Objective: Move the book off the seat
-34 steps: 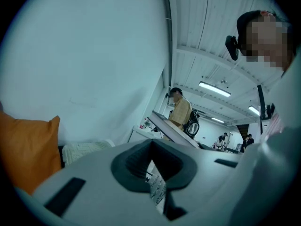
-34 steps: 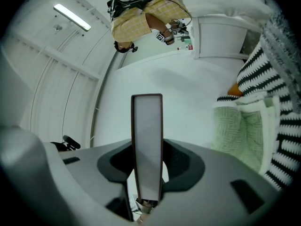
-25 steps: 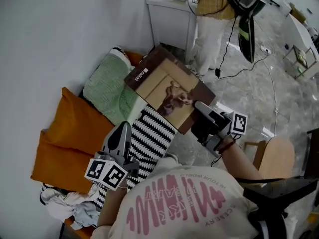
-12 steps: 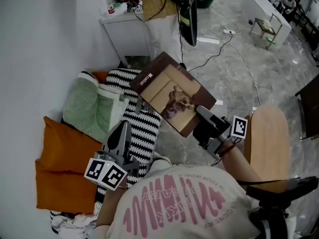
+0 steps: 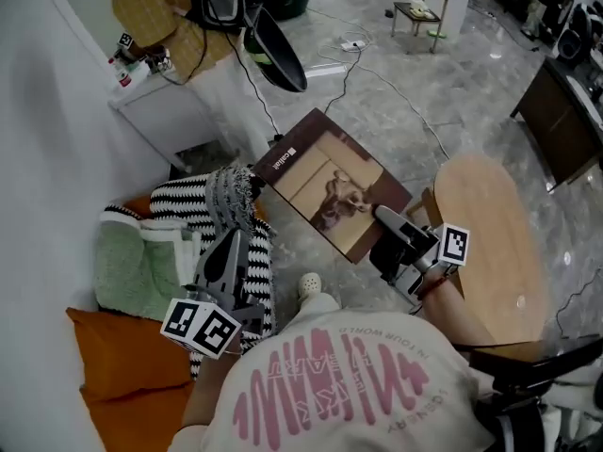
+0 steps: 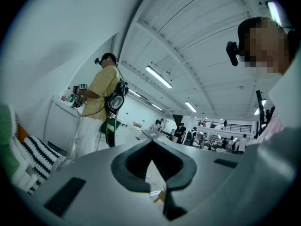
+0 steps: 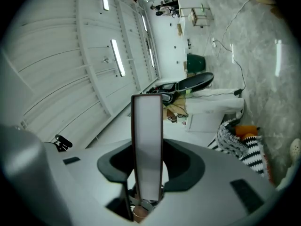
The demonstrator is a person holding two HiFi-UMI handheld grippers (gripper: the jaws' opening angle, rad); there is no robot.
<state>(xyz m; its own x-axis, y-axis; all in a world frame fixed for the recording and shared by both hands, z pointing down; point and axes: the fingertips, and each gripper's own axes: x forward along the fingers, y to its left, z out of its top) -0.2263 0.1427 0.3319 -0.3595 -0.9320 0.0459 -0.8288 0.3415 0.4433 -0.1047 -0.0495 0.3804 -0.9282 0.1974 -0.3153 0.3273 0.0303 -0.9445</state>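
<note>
The brown book [image 5: 330, 185] with a dog picture on its cover is lifted in the air over the grey floor, away from the sofa seat [image 5: 122, 365]. My right gripper [image 5: 382, 219] is shut on its near corner. In the right gripper view the book [image 7: 147, 140] stands edge-on between the jaws of the right gripper [image 7: 147, 149], pages facing me. My left gripper [image 5: 229, 243] hovers over the striped cushion [image 5: 212, 205], jaws together and holding nothing. In the left gripper view the left gripper [image 6: 152, 144] points up into the hall.
A green cushion [image 5: 132, 262] and an orange cushion [image 5: 132, 375] lie on the sofa at left. A round wooden table [image 5: 490, 243] stands right of the book. A white cabinet [image 5: 179, 102] and a person in a yellow shirt [image 5: 155, 8] are behind. Cables cross the floor.
The book has been carried right, from above the cushions to over the floor beside the round table. The head view has swung right. The left gripper keeps its place.
</note>
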